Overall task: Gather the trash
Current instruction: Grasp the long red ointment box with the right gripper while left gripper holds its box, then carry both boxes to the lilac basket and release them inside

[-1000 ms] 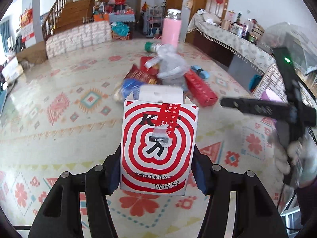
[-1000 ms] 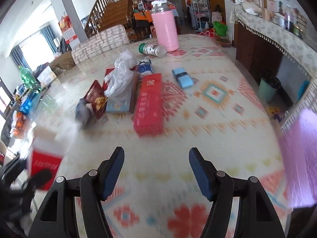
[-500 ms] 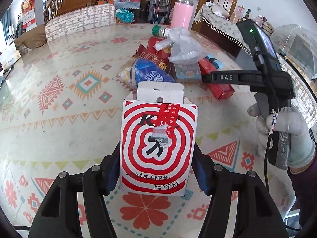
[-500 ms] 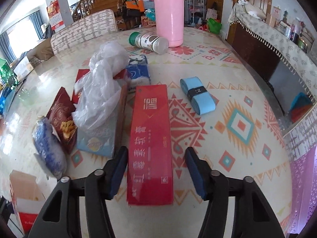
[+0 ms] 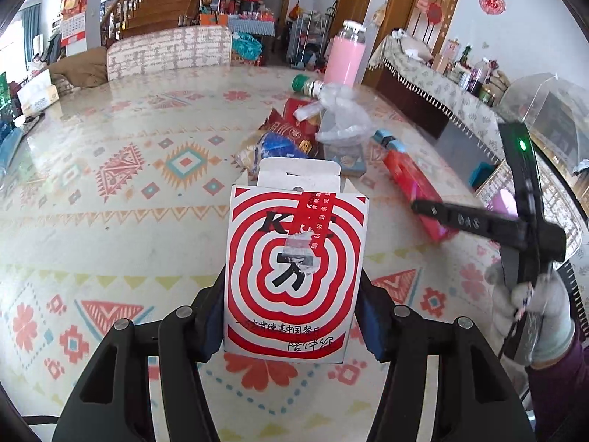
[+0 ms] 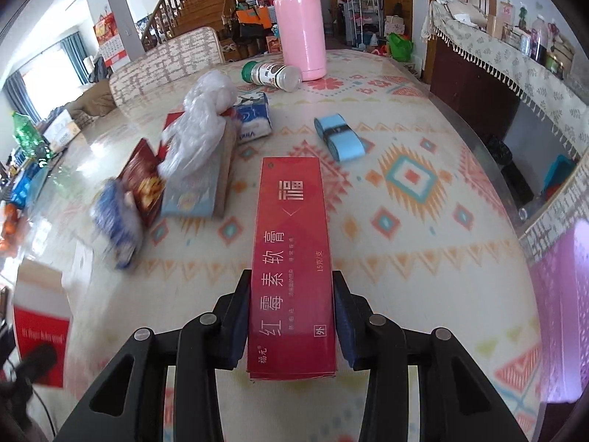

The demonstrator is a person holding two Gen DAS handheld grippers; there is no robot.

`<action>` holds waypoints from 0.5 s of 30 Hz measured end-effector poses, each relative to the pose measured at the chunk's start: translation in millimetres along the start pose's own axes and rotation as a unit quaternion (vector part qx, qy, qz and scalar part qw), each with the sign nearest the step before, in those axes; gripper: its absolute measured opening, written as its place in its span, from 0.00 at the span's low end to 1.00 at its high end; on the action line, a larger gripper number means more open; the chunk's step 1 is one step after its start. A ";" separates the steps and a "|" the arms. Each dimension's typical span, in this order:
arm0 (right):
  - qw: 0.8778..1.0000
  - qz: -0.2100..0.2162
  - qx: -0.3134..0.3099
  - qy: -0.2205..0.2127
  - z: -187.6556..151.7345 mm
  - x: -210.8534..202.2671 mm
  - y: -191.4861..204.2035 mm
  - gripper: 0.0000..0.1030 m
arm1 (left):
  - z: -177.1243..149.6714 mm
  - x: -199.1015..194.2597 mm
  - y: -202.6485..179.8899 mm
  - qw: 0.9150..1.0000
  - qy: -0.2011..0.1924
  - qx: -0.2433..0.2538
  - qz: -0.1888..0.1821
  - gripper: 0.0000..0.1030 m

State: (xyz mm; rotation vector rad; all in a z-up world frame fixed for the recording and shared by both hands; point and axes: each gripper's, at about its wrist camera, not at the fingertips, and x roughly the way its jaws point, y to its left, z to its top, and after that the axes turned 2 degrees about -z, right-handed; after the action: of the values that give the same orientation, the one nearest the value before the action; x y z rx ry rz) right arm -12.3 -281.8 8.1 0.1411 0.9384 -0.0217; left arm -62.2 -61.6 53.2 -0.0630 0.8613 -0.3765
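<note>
A red-and-white box with ring pattern stands upright in my left gripper, whose jaws are closing and press its two sides. In the right wrist view a long red carton lies on the patterned table, pointing away from me. My right gripper straddles its near end, jaws closing, both pads against its long edges. From the left wrist view that gripper sits low over the same carton, held by a gloved hand.
Left of the carton lie a clear plastic bag on a flat box, a snack packet, a blue wrapper and a tissue pack. Beyond are a blue roll, a fallen bottle and a pink flask.
My right gripper came over the long red carton and its jaws narrowed from wide apart to touching the carton's sides. The left gripper kept the ringed box.
</note>
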 end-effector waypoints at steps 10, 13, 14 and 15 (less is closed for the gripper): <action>0.998 0.032 0.020 -0.043 -46.8 -62.4 -17.3 0.42 | -5.3 -32.4 -32.9 0.999 -0.029 0.026 0.003 0.57; 0.997 0.036 0.027 -0.058 -54.0 -77.2 -23.2 0.42 | -5.3 -35.8 -45.4 0.999 -0.032 0.037 -0.004 0.57; 0.997 0.035 0.029 -0.063 -55.3 -81.0 -24.7 0.42 | -5.2 -36.8 -49.9 0.999 -0.033 0.041 -0.006 0.57; 0.997 0.036 0.031 -0.068 -57.9 -86.7 -27.2 0.42 | -4.5 -37.3 -54.2 0.998 -0.034 0.046 -0.007 0.57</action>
State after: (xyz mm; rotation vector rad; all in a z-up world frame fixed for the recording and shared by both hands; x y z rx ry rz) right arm -112.2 -304.8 41.1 0.2280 0.7961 0.0051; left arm -103.7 -98.7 88.5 0.0026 0.7758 -0.4240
